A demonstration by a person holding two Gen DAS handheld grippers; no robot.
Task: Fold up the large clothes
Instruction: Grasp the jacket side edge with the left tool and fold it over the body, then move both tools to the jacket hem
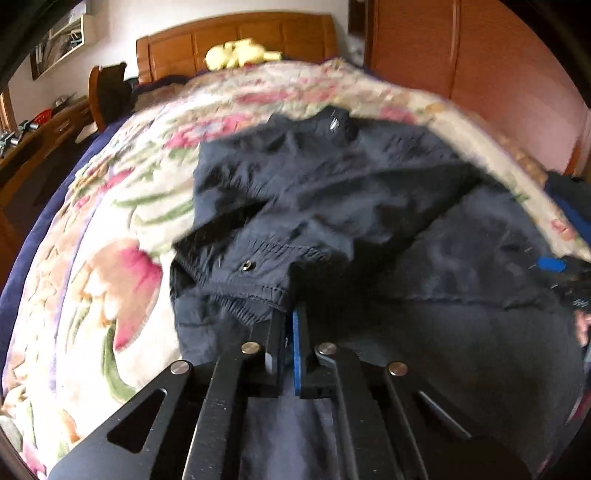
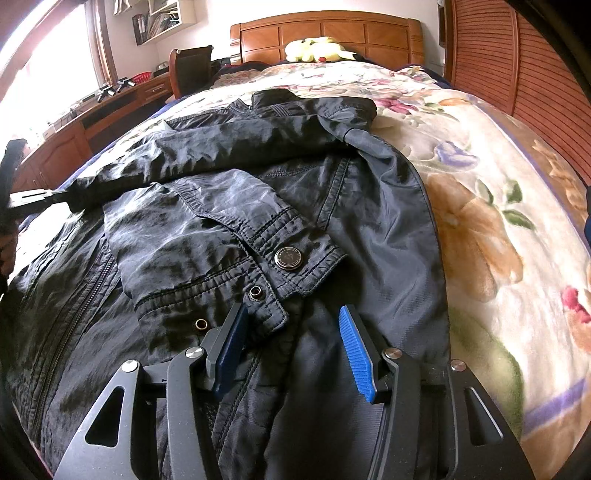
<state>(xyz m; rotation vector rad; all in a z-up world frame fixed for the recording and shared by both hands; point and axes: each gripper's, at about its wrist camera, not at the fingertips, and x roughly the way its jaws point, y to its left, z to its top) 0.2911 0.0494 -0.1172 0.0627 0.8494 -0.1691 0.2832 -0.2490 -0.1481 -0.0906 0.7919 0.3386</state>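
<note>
Left tool [image 1: 287, 317]: I am seeing its jaws standing closed at lower centre of the left wrist view, pinching the stitched edge of a cuff [image 1: 251, 284]; the view is blurring.
Right tool [image 2: 295, 325]: I am seeing its jaws standing partly open at lower centre of the right wrist view; the blue pads [image 2: 356, 354] are sitting apart over the fabric, not pressing on it.
Jacket [image 2: 229, 206]: it is lying spread on the bed, filling the centre and lower left of the right wrist view, dark and crinkled, with a zipper [image 2: 77, 310] running down the lower left.
Sleeve cuff [image 2: 295, 254]: it is lying across the jacket body, just above the right tool, showing a round metal snap button [image 2: 288, 257].
Blanket [image 2: 480, 206]: floral, it is covering the bed under the jacket, showing at right.
Headboard [image 2: 325, 35]: wooden, at upper centre, with a yellow plush toy [image 2: 317, 48] resting before it.
Desk [image 2: 110, 107]: I am seeing it at upper left, beside the bed.
</note>
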